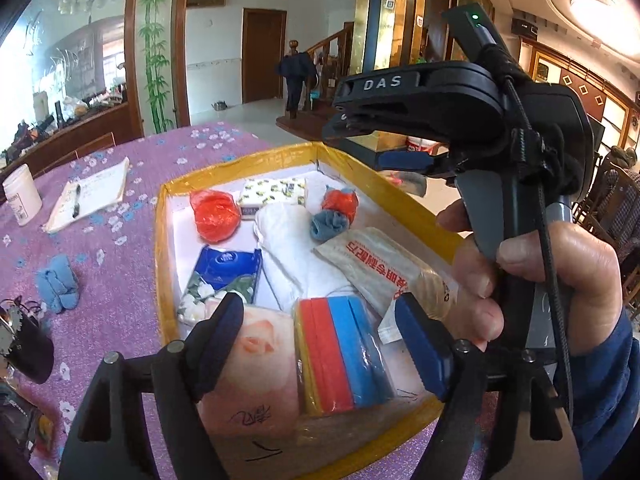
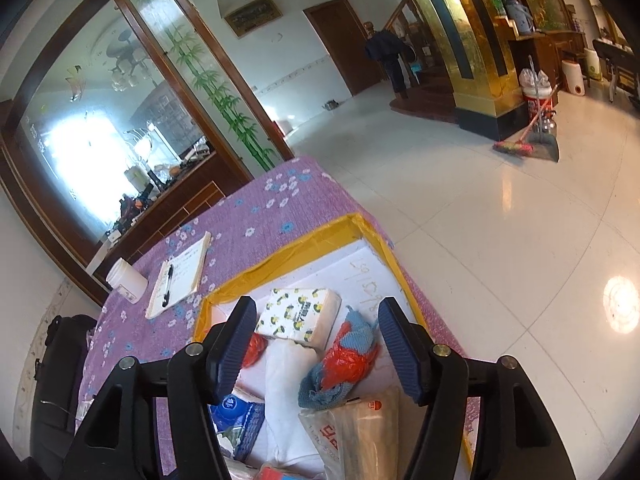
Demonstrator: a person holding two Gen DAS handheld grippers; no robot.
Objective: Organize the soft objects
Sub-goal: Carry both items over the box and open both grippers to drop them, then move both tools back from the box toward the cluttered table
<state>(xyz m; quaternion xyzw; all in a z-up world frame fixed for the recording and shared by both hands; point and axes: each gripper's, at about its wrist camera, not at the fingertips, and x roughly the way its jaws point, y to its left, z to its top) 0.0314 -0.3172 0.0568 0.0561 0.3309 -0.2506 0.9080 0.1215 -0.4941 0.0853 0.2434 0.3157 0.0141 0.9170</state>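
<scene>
Looking through the left wrist view, the left gripper point(image 1: 320, 320) is seen spread, nothing pinched, above the near edge of the yellow-rimmed box point(image 1: 240, 160). Inside are laid a sponge pack point(image 1: 340, 356), a pink tissue pack point(image 1: 256, 360), a white towel point(image 1: 292, 252) and an orange bag point(image 1: 214, 216). One blue cloth point(image 1: 58, 284) is left on the purple tablecloth point(image 1: 120, 280), beyond the box's left edge. The right gripper point(image 1: 348, 120) is held by a hand point(image 1: 552, 280) over the far right corner.

In the right wrist view, the right gripper point(image 2: 316, 344) is spread and empty above a blue-and-orange bundle point(image 2: 340, 364). A release step is judged finished; next, the stray cloth should be fetched.
</scene>
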